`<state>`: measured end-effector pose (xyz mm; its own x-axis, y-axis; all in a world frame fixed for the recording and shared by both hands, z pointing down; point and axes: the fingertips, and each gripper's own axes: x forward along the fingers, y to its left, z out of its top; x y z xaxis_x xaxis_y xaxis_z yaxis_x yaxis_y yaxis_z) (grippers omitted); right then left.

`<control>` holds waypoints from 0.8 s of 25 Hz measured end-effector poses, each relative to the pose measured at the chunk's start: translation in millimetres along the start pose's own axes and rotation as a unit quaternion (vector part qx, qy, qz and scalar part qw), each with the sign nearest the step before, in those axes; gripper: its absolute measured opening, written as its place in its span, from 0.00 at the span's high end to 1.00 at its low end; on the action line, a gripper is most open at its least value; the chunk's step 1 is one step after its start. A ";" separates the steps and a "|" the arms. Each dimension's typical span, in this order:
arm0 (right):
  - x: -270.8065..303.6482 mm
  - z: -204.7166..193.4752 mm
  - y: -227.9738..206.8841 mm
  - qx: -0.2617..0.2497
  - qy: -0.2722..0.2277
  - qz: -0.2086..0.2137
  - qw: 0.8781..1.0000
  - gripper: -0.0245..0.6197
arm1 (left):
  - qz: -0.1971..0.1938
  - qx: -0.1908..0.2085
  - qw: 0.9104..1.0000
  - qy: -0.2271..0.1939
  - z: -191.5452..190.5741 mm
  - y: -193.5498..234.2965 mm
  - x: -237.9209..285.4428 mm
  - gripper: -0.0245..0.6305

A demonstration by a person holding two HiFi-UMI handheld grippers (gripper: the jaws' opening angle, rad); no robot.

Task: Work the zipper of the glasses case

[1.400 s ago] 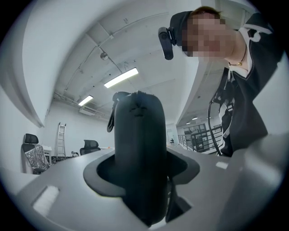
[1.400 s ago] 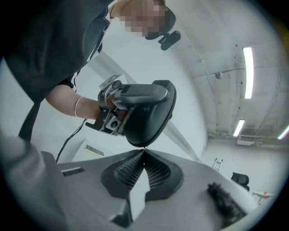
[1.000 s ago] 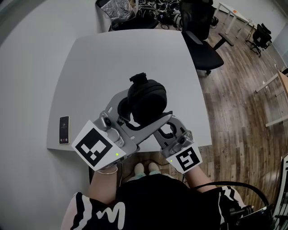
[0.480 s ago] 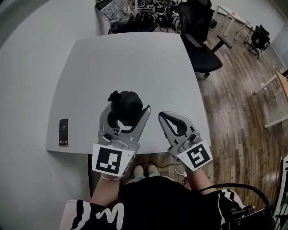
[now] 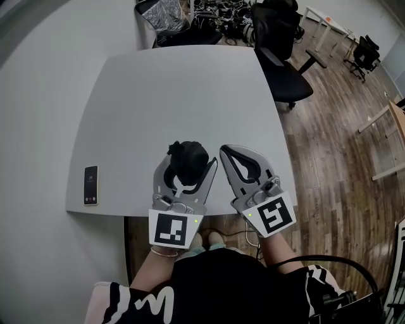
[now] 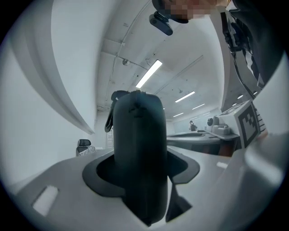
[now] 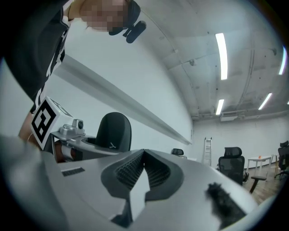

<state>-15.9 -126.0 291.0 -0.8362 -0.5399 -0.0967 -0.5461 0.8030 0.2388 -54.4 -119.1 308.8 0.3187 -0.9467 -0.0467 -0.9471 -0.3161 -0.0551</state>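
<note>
The black glasses case [image 5: 188, 161] is clamped end-on in my left gripper [image 5: 188, 159], low over the front edge of the white table [image 5: 158, 88]. In the left gripper view the case [image 6: 137, 149] stands upright between the jaws and fills the gap, with a small loop [image 6: 109, 118] hanging at its upper left. The zipper itself cannot be made out. My right gripper [image 5: 228, 152] is beside it on the right, apart from the case. Its ribbed pads [image 7: 131, 169] meet with nothing between them in the right gripper view.
A phone [image 5: 90, 184] lies near the table's front left corner. A black office chair [image 5: 281, 60] stands at the far right of the table, over wooden floor [image 5: 342, 126]. Clutter [image 5: 190, 12] lies beyond the far edge.
The case was held high and close to the head camera with both grippers at it. It has come down towards the table's front edge, and the right gripper now stands apart from it.
</note>
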 end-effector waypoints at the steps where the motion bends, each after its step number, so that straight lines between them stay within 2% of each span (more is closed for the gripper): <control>1: -0.3 0.2 -0.4 0.002 0.000 -0.001 1.000 0.95 | 0.002 -0.002 1.000 0.000 0.3 1.1 -0.3 0.55; 20: 0.0 -0.1 6.8 0.014 0.000 0.003 1.000 0.95 | 0.008 0.002 1.000 0.002 1.8 4.0 -2.1 0.55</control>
<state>-19.5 -120.5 292.7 -0.8391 -0.5354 -0.0963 -0.5429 0.8125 0.2125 -58.7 -118.3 306.9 0.3039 -0.9517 -0.0443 -0.9518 -0.3012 -0.0587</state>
